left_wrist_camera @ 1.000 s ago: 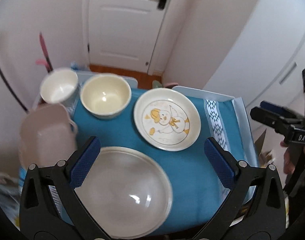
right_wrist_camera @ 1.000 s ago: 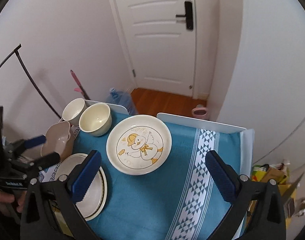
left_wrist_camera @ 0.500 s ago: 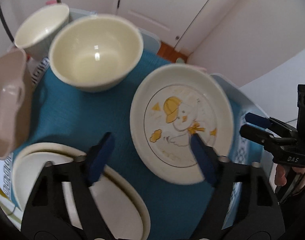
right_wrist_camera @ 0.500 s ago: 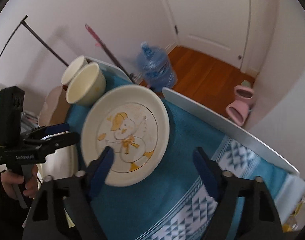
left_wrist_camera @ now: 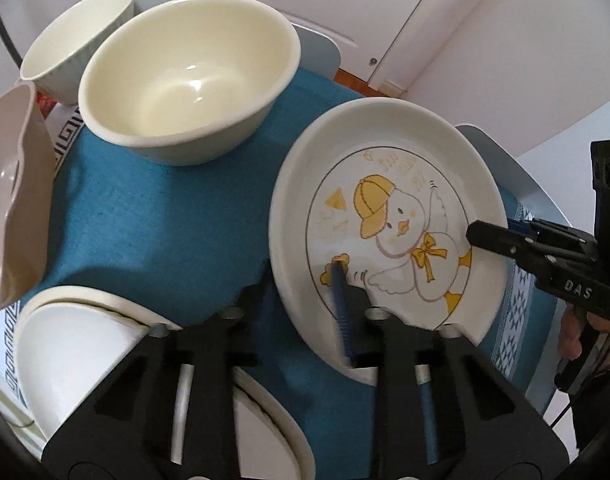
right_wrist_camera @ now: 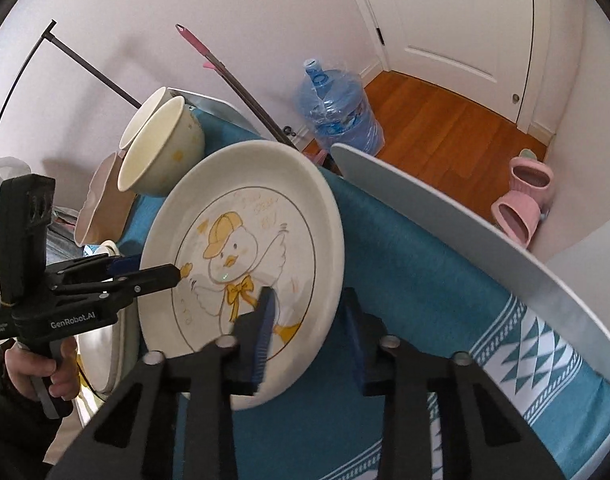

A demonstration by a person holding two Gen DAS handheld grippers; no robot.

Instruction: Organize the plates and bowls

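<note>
Left wrist view looks down on a table under a blue cloth (left_wrist_camera: 153,216), and the biggest worry sits in the middle of it: the duck plate (left_wrist_camera: 389,240), pinched from two sides at once. It lies toward the right edge of the cloth, and its near rim looks slightly raised, though I can't be sure it has left the cloth. The left gripper (left_wrist_camera: 305,300) has just been closing and now clamps the plate's near-left rim, one blue pad on the painted face and the other under the rim. The right gripper (right_wrist_camera: 309,320) has likewise just closed on the opposite rim, one pad over the duck's feet.

If the two hands lift unevenly or pull apart, I'd expect the glazed rim to slide out of one grip and the plate to swing or drop toward the table's edge.

Next in size, the plain white plate (left_wrist_camera: 105,360) sits at the near-left corner, just beside the left gripper; a low carry could knock its rim. The cream bowl (left_wrist_camera: 189,76) stands at the far-left side, close enough that a swinging plate might clip it. The smaller white bowl (left_wrist_camera: 73,40) behind it and the beige dish (left_wrist_camera: 13,200) at the left edge look safest.
</note>
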